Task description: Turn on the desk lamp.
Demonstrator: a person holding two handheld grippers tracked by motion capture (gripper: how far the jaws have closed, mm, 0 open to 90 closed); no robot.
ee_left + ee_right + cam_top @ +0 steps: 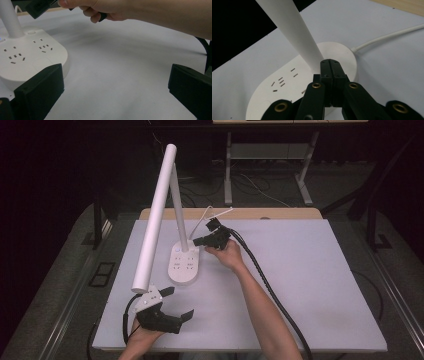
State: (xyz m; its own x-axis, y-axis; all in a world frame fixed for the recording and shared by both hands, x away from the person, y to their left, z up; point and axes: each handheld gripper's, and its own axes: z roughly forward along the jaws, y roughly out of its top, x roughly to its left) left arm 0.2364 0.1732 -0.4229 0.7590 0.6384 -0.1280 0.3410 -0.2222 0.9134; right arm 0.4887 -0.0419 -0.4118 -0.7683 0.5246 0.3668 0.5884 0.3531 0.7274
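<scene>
— Where's my right claw [331, 65]?

— Clenched on nothing, tips over the lamp base [184, 264], near the button at its 12 o'clock end. Pressing is left, I think.

— And the left claw [175, 301]?

— Released, waiting at the base's 6 o'clock on the surface [300, 285].

— Anything in the way?

— The pole [294, 35] stands close.

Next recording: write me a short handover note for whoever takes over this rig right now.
Right gripper: jaws shut with nothing between them, tips over the lamp base beside the stem.
Left gripper: open, empty, near the table's front edge, in front of the base.
Done: right gripper brought to the base.
Left: probably pressing the button near the stem; I cannot tell whether the tips touch it.
</scene>
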